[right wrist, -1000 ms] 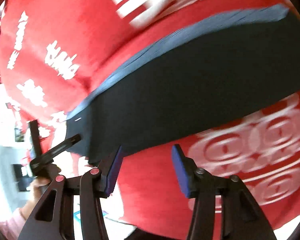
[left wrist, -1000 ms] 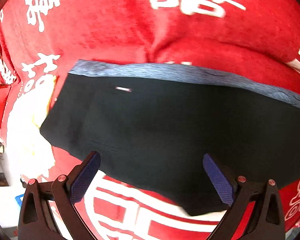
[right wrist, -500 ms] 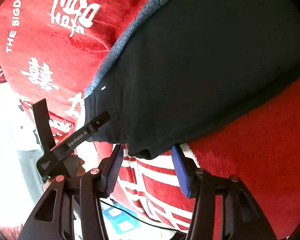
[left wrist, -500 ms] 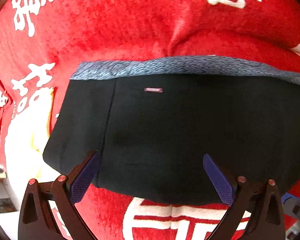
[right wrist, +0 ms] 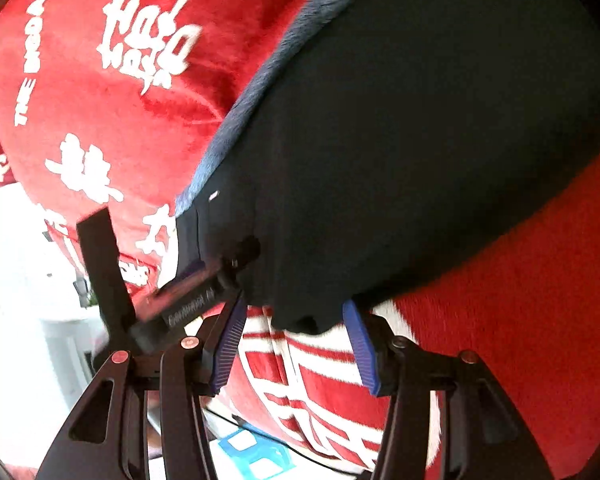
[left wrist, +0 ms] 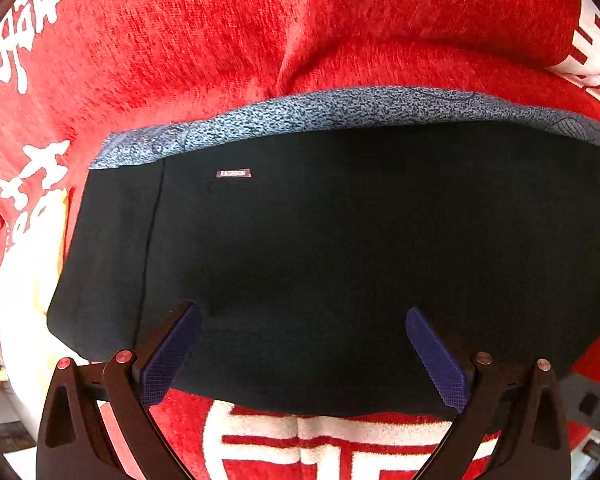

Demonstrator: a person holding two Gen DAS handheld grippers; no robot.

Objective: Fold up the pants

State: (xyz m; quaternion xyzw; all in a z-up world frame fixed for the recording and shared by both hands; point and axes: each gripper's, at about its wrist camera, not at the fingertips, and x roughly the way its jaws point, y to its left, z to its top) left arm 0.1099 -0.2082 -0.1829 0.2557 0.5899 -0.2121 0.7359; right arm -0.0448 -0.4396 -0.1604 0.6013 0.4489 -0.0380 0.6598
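Observation:
Black pants (left wrist: pixel 320 264) with a speckled blue-grey waistband (left wrist: pixel 340 112) lie flat on a red blanket (left wrist: pixel 180 40) with white characters. My left gripper (left wrist: pixel 300 352) is open, its blue pads straddling the near hem of the pants. In the right wrist view the pants (right wrist: pixel 400 160) fill the upper right. My right gripper (right wrist: pixel 296 340) is open around the near corner of the fabric, not closed on it. The left gripper also shows in the right wrist view (right wrist: pixel 204 280), at the pants' left edge.
The red blanket (right wrist: pixel 120 120) covers the whole surface, with a white-and-red pattern near me (left wrist: pixel 320 440). A blue-and-white object (right wrist: pixel 256 456) and a bright white room area (right wrist: pixel 20 300) lie beyond the blanket's edge.
Both grippers have moved in toward the pants' near edge. The right gripper swung from the blanket beside the pants to straddle the corner. The left gripper's pads now overlap the hem.

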